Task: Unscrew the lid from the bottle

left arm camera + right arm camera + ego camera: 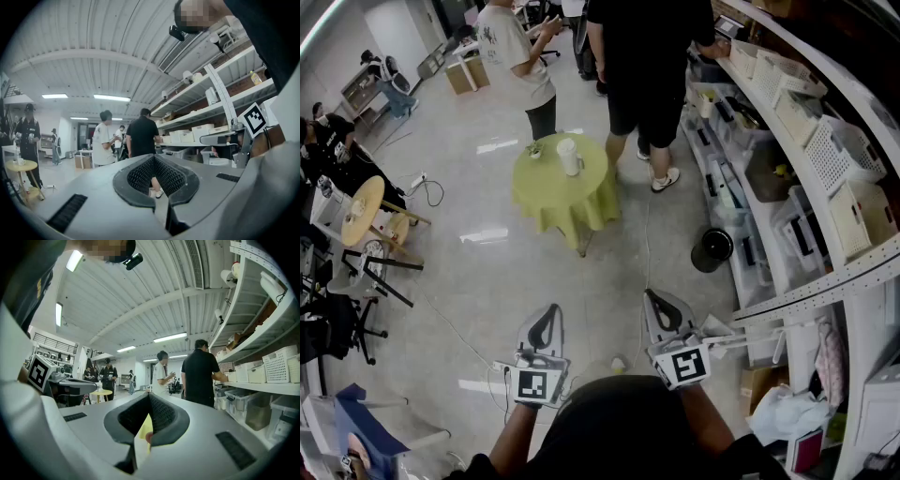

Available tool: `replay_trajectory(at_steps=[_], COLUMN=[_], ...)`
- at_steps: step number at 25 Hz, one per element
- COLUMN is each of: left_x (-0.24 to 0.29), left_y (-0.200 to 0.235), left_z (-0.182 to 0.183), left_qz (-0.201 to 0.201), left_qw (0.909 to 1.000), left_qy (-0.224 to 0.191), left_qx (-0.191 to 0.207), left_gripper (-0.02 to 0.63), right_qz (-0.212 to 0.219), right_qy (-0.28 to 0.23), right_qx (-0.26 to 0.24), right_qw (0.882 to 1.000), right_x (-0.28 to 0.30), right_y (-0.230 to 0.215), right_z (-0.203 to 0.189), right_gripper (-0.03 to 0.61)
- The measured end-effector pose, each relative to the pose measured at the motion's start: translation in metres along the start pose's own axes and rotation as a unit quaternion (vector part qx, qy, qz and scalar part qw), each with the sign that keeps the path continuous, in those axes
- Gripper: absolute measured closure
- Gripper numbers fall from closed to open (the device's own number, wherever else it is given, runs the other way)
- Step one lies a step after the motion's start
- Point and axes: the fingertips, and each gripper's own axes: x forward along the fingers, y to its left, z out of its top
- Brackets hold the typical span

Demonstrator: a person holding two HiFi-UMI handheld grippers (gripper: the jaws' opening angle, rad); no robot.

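Head view, looking steeply down on a pale, shiny workshop floor. At nine o'clock stands a small round wooden side table [362,210].

At seven o'clock, close to the wearer's body, is the grey hand-held left gripper [547,323]. It is held level and its jaws are closed together on nothing. Its own view shows only the room beyond the pads.

At the centre, slightly toward twelve o'clock, is a small round table draped in yellow-green cloth [581,202]. On its top stands a tall white plastic bottle [569,157], upright, with its long axis vertical and its lid uppermost. Behind the table stand a person in a white shirt [520,56] and a person in black clothes [649,66].

At five o'clock is the matching grey right gripper [662,309]. It is also level, with its jaws pressed together and empty, and the yellow-green cloth shows through the gap behind its pads.

From two to four o'clock run long white storage shelves holding baskets [825,159].

The bottle lies at twelve o'clock from both grippers, well apart from them across open floor. It looks more nearly in line with the left gripper. Both sets of jaws would need to open before either could take hold.
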Motion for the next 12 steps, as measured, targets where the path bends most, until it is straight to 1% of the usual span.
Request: replay_trajectory(at_steps=[2,4,9,12], left_x=[0.002,0.003,-0.002,-0.004], left_y=[0.003,0.006,0.014,0.022], left_z=[0.004,0.005,-0.005,-0.006], left_qz=[0.014,0.025,0.038,0.047], left_qw=[0.9998,0.9994,0.9992,0.9989], left_qy=[-0.013,-0.016,-0.007,-0.006], left_qx=[-0.007,-0.015,-0.010,-0.007], left_gripper=[0.596,0.595,0.596,0.596], right_qz=[0.001,0.005,0.023,0.027], right_qy=[0.013,0.021,0.013,0.021], right_qx=[0.008,0.013,0.006,0.018], right_qw=[1.000,1.000,1.000,0.999], right_x=[0.004,0.008,0.019,0.023], right_y=[-0.004,-0.007,0.001,0.003], right_z=[-0.008,-0.012,-0.009,-0.014], right_gripper=[0.578,0.578,0.578,0.578])
